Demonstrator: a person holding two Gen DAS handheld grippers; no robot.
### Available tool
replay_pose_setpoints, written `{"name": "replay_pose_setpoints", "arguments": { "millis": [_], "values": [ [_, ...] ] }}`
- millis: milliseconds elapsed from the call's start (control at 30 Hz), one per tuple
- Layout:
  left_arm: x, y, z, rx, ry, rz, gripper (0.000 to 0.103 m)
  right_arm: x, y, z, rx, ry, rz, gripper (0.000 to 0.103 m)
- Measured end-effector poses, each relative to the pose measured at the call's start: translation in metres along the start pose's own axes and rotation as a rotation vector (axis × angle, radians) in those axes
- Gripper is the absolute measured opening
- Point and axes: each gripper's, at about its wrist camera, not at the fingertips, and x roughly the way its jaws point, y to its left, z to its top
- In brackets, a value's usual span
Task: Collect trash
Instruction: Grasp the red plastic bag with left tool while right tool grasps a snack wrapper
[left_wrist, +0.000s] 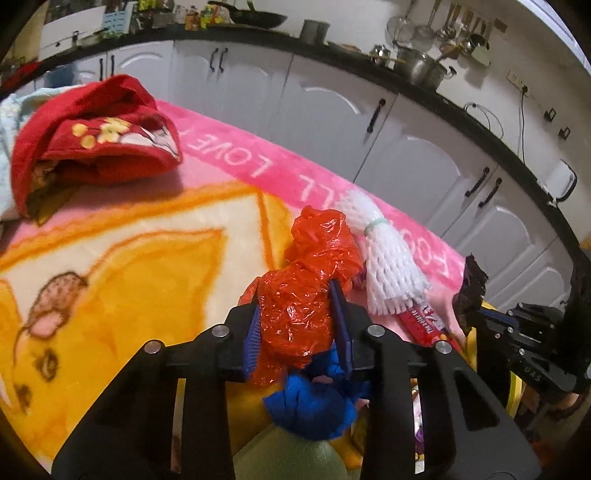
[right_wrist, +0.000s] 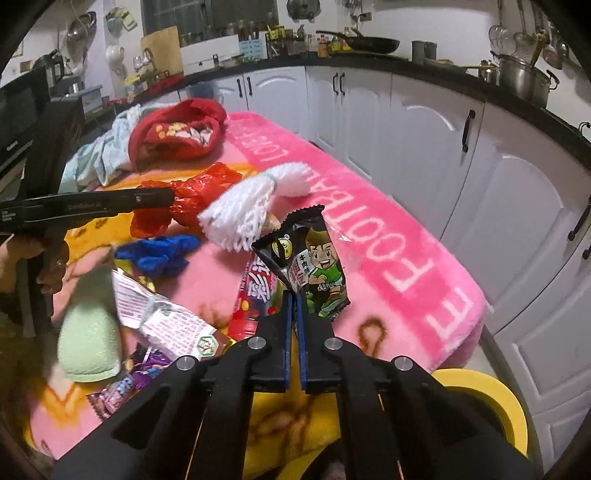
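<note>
the left gripper pinched the crumpled red plastic bag and the right gripper clamped flat on the dark snack wrapper, each apparently ready to lift trash off the pink blanket.

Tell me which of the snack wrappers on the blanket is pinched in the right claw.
The black snack wrapper with the cartoon footballer: the right claw is shut on its lower edge and holds it upright. The red candy wrapper and white printed wrapper lie flat.
</note>
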Motion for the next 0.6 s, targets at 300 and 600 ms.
{"name": "replay_pose_setpoints", "arguments": {
  "millis": [300,600],
  "values": [
    [-0.055,-0.021,-0.004,0.021,-0.142,0.022,0.025,-0.042,0.004,-0.004,0.0,-0.061,0.018,0.003],
    [-0.079,-0.069,-0.018,0.063,-0.207,-0.031,0.025,-0.085,-0.008,-0.016,0.024,-0.112,-0.001,0.003]
  ]
}}
